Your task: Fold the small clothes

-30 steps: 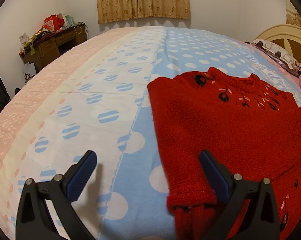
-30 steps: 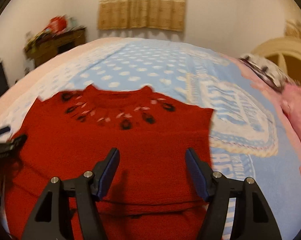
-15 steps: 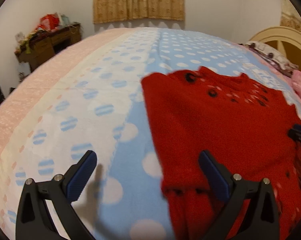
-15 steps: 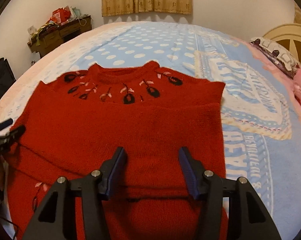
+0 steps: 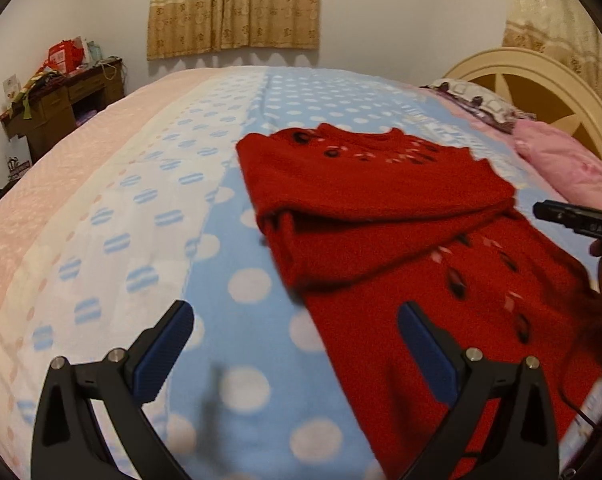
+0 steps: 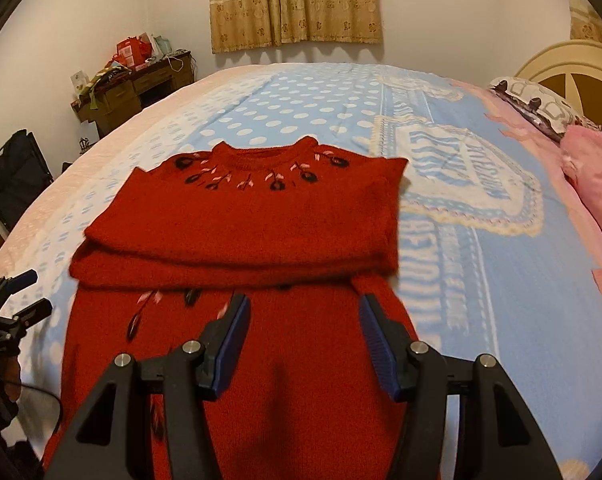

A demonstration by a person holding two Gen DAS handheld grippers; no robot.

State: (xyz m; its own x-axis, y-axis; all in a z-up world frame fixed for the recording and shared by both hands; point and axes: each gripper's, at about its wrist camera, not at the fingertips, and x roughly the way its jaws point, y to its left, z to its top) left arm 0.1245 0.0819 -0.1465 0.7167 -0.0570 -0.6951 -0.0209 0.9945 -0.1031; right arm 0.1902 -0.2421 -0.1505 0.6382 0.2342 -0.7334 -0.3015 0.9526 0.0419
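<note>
A red knitted sweater point(image 5: 381, 208) point(image 6: 253, 220) with dark flower embroidery lies flat on the blue polka-dot blanket point(image 5: 161, 184), its sleeves folded across the chest. My left gripper point(image 5: 293, 312) hovers open over the blanket by the sweater's left lower edge, holding nothing. Its right finger hangs over the red knit. My right gripper point(image 6: 304, 304) stands open about half-way above the sweater's lower body, with nothing between its pads. Each gripper shows at the edge of the other's view: the right gripper point(image 5: 577, 220) and the left gripper point(image 6: 17, 300).
A cluttered wooden desk point(image 5: 61, 96) point(image 6: 137, 88) stands at the back left below a curtain point(image 5: 237, 4). A cream headboard point(image 5: 533, 92) and pink pillow point(image 5: 561, 168) lie to the right. A black folding chair point(image 6: 17, 176) is left of the bed.
Both grippers have drawn back from the sweater's chest toward its hem and risen a little, so more of the lower body shows. The right jaws narrowed since the earliest frame.
</note>
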